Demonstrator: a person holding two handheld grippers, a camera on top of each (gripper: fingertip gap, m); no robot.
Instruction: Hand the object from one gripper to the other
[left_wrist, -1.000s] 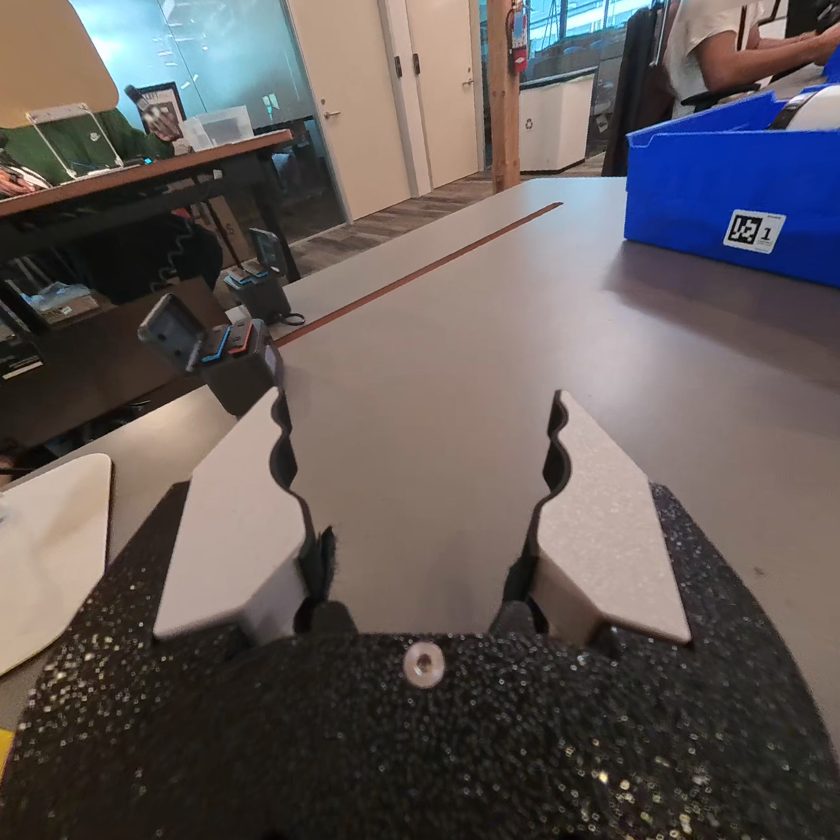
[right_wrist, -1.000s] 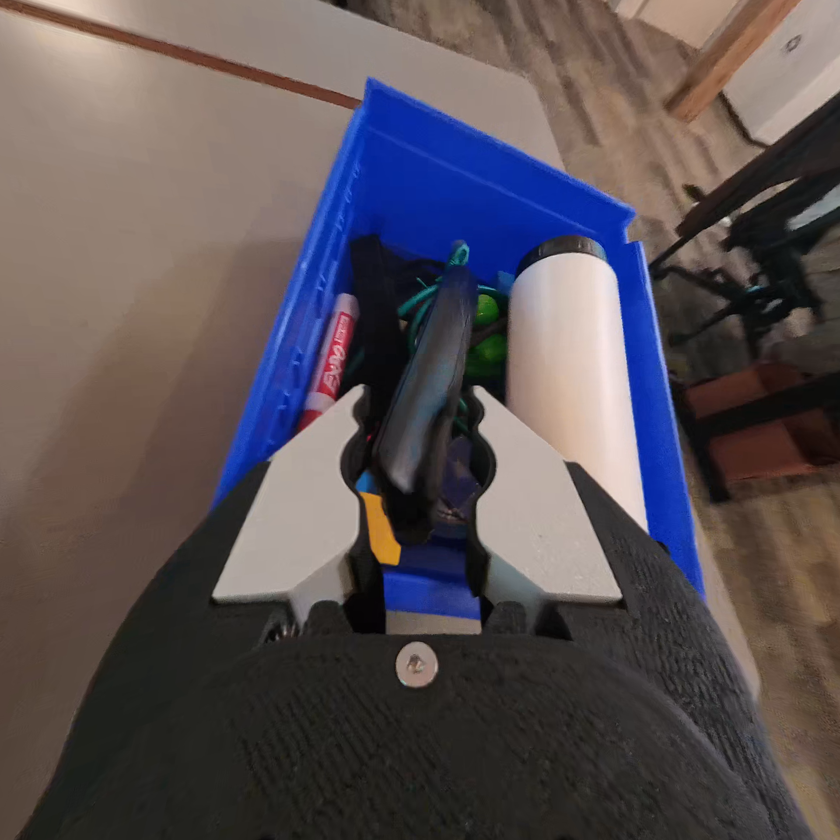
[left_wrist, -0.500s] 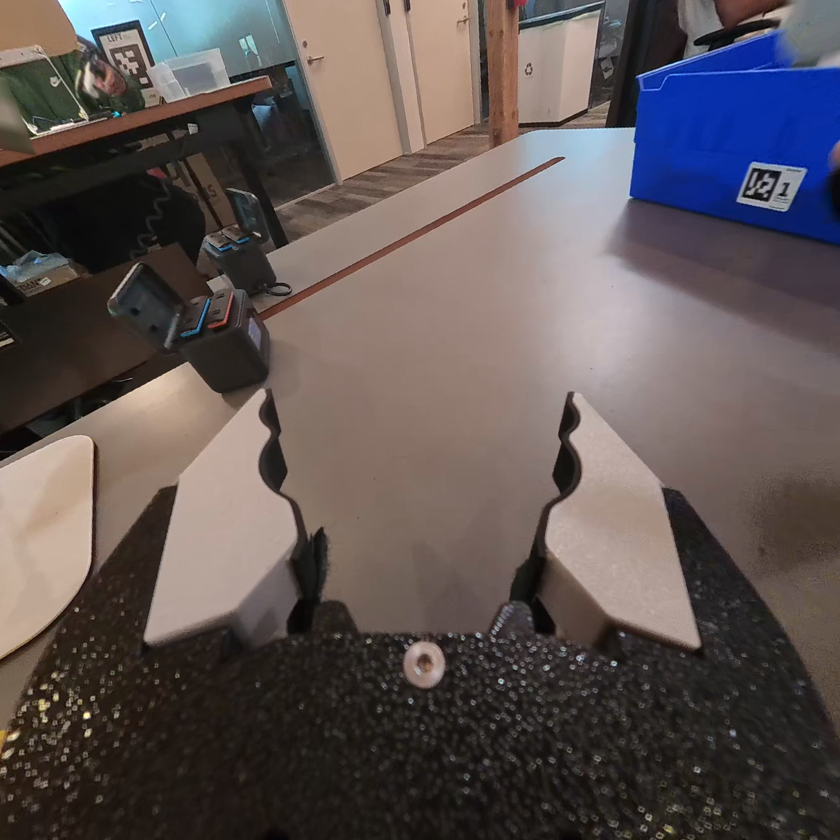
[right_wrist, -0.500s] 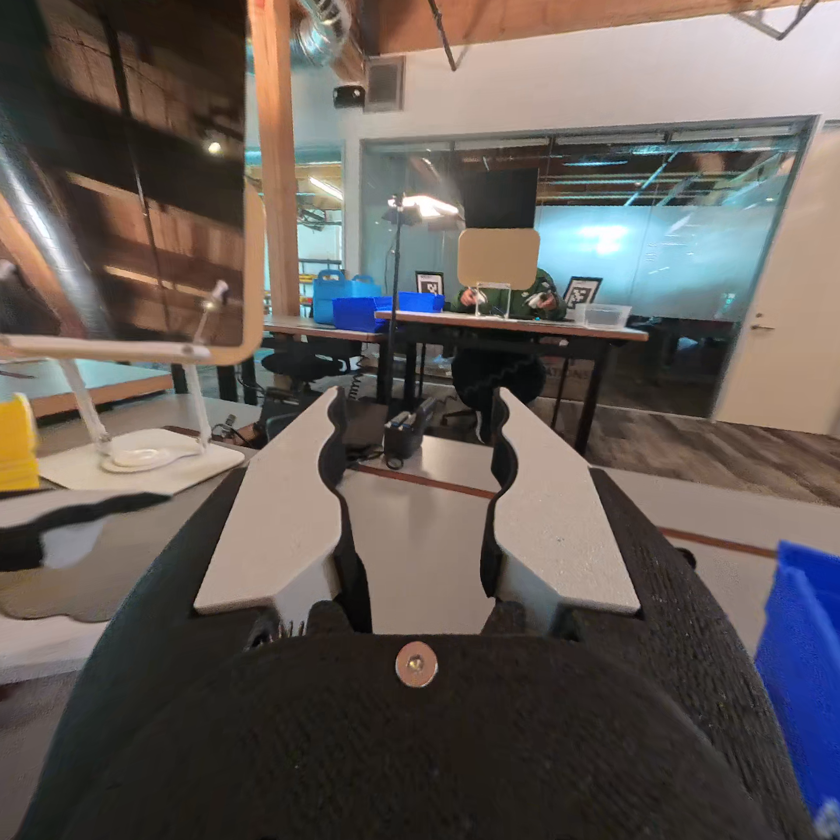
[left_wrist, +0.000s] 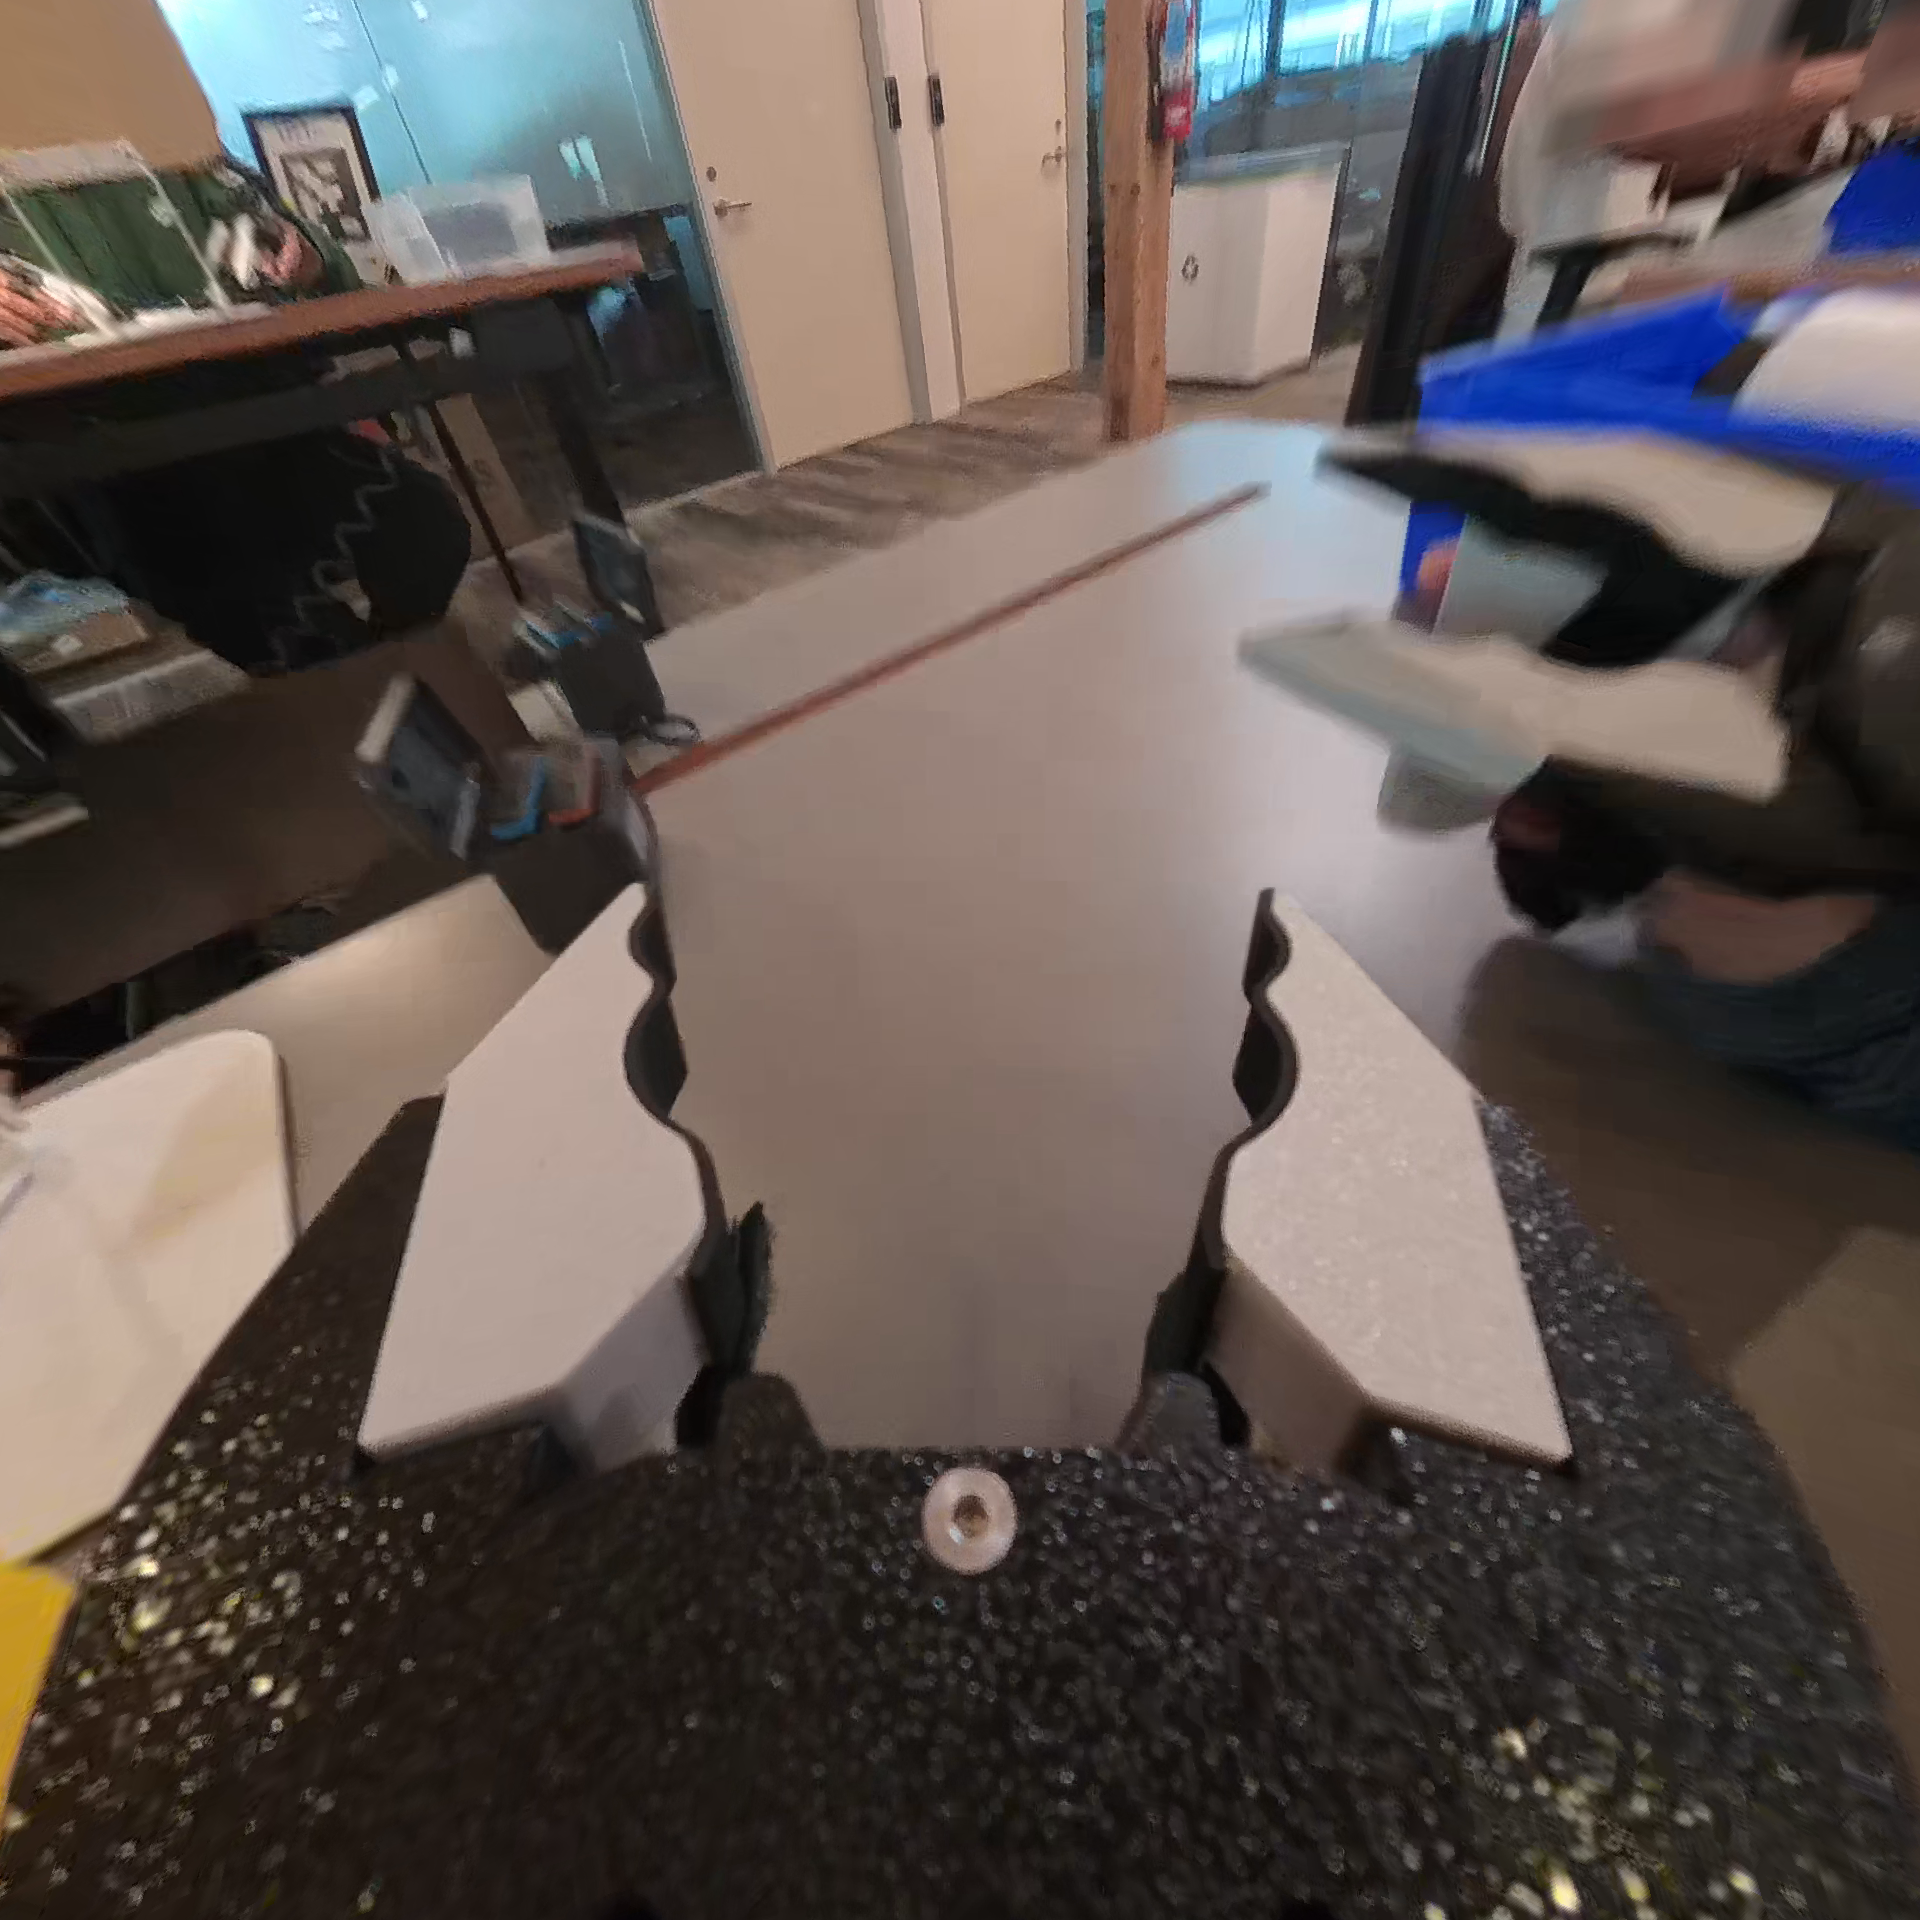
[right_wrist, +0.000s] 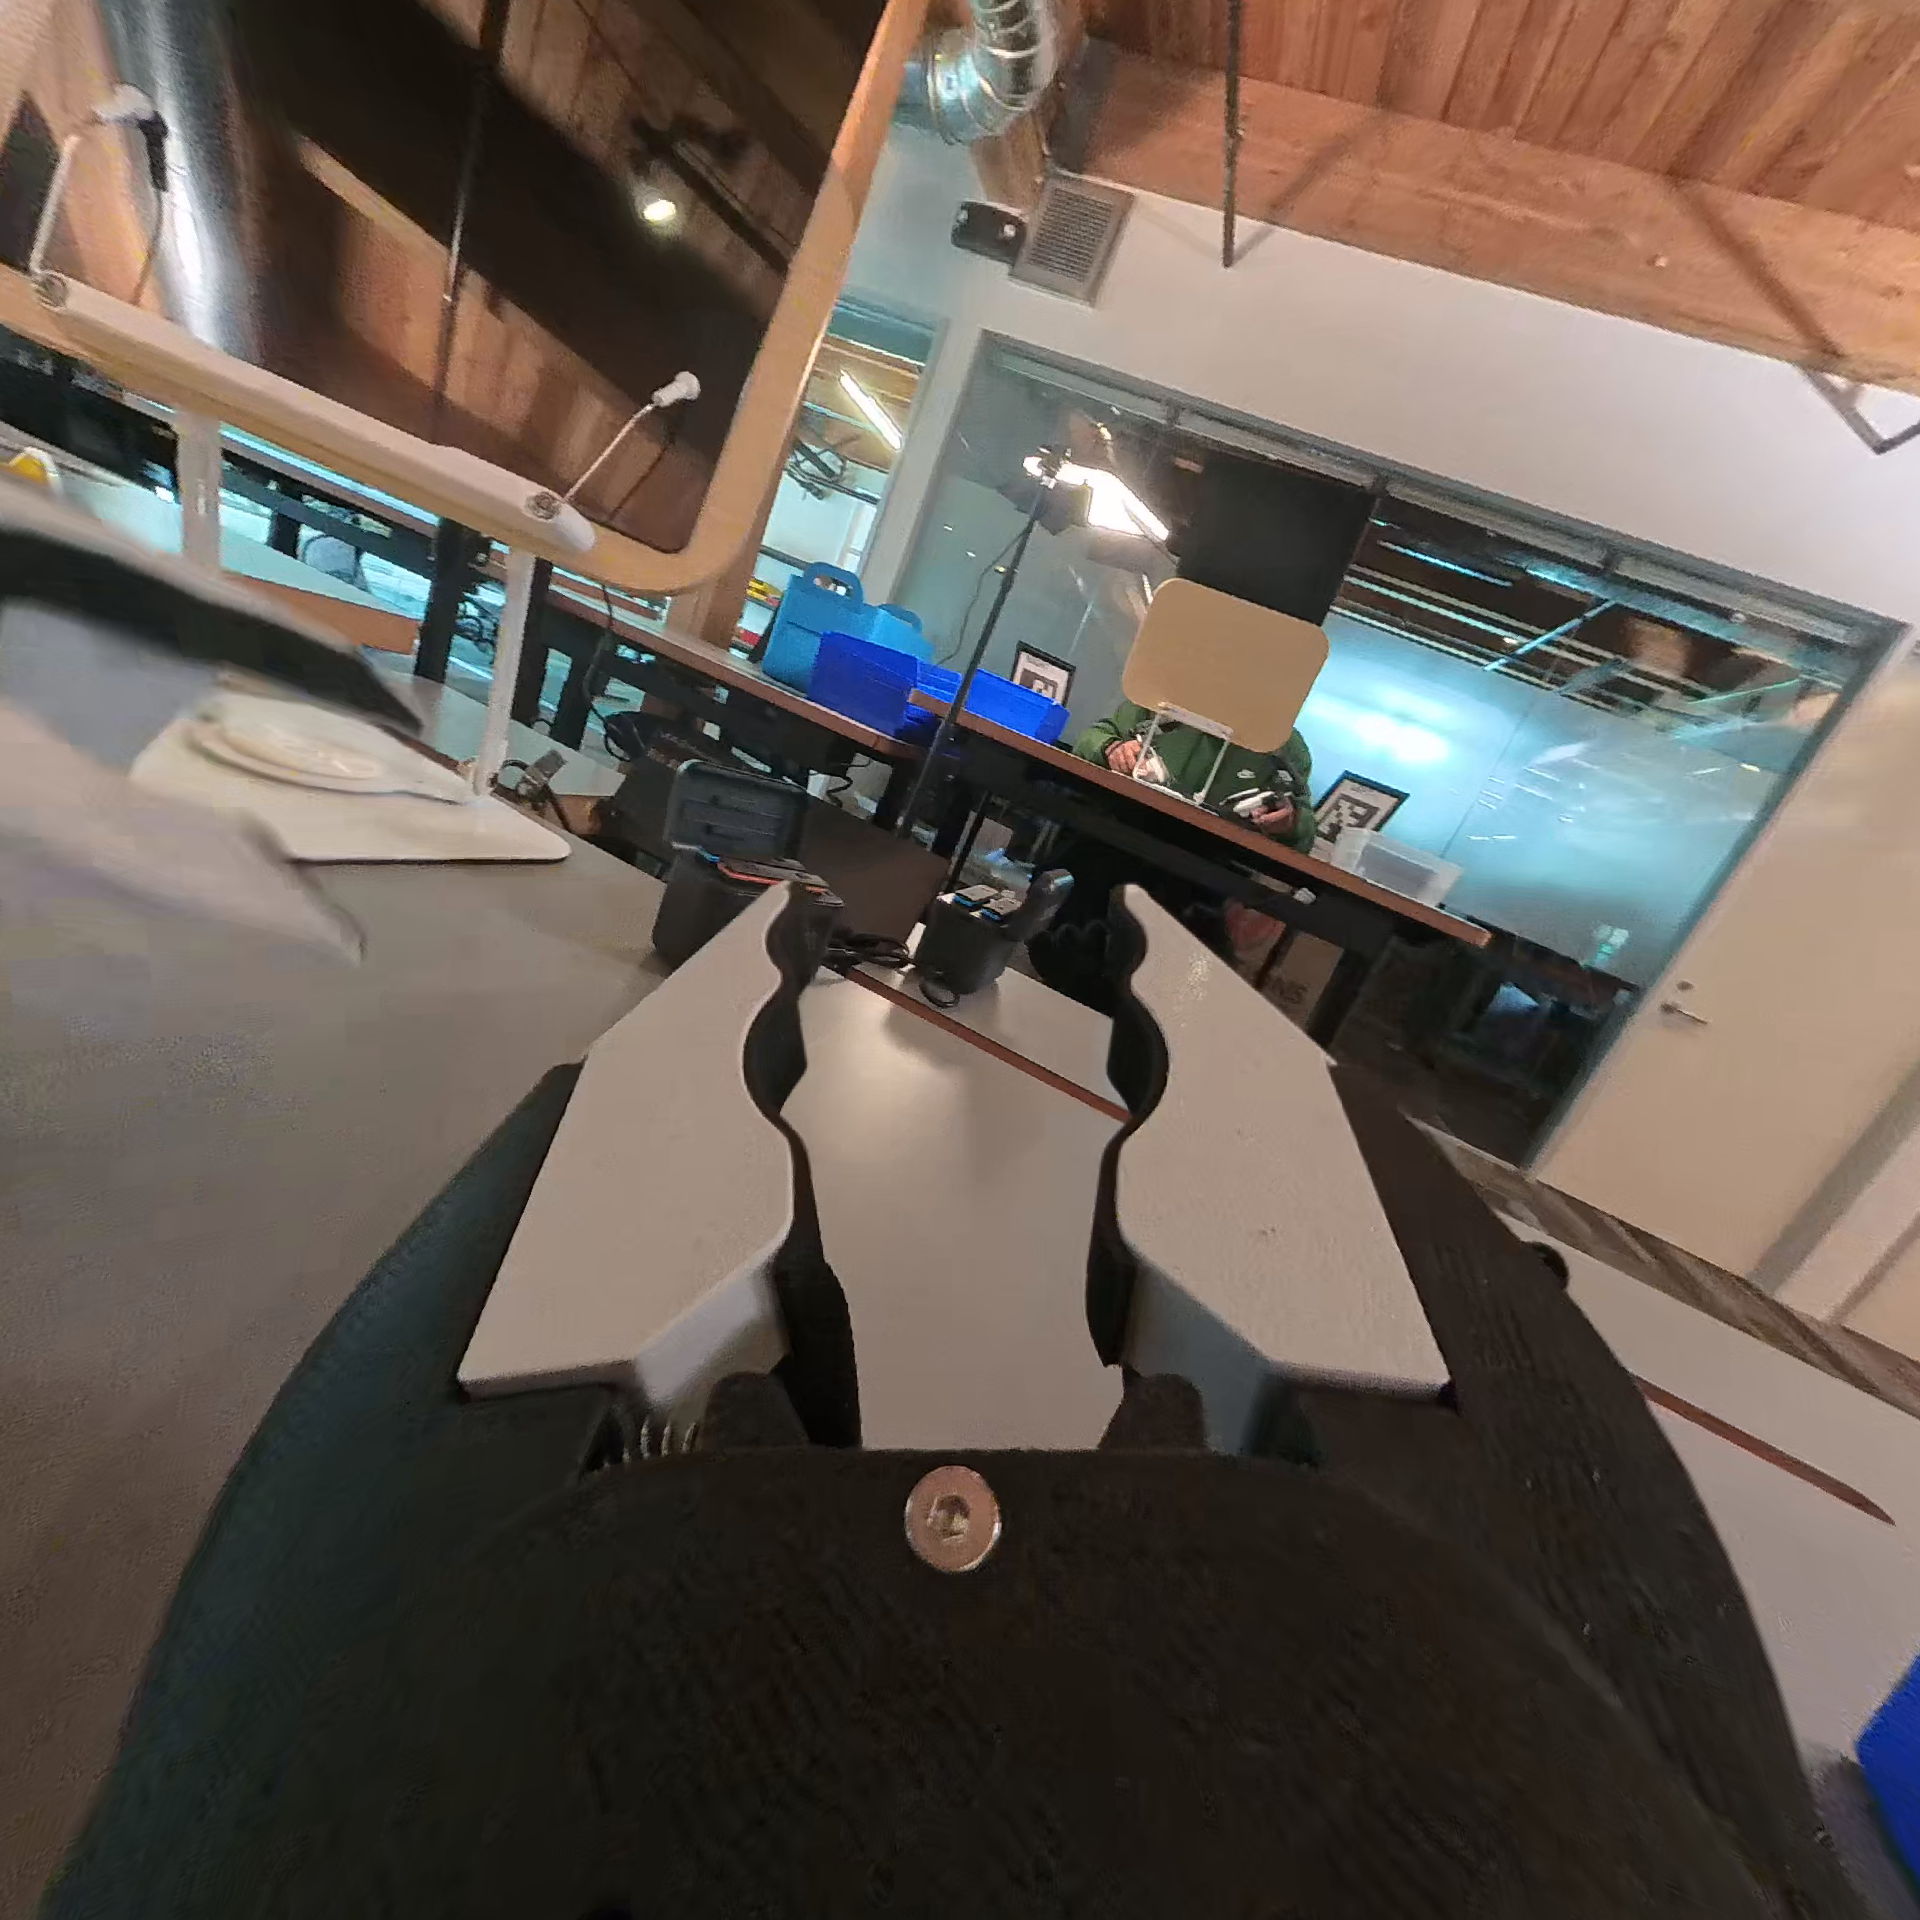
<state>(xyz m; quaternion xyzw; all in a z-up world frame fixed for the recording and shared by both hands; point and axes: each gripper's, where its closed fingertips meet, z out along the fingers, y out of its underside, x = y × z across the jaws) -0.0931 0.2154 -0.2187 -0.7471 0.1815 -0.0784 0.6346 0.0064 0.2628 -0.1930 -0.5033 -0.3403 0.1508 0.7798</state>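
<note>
You're holding L gripper (left_wrist: 954, 914) low over the grey table (left_wrist: 956, 727), jaws spread wide, nothing btwn them. R gripper (right_wrist: 954, 899) is hanging over same table, jaws parted, empty too. Task object: can't tell where. Blue bin (left_wrist: 1621, 384) is sitting at table's far right, blurred.

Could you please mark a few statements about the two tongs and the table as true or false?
1. The left tongs are open with nothing between them. True.
2. The right tongs are shut on a dark object. False: they are open and empty.
3. A blue plastic bin shows, blurred, at the right of the left wrist view. True.
4. The grey tabletop is one unbroken surface. False: a thin brown seam runs across it.
</note>
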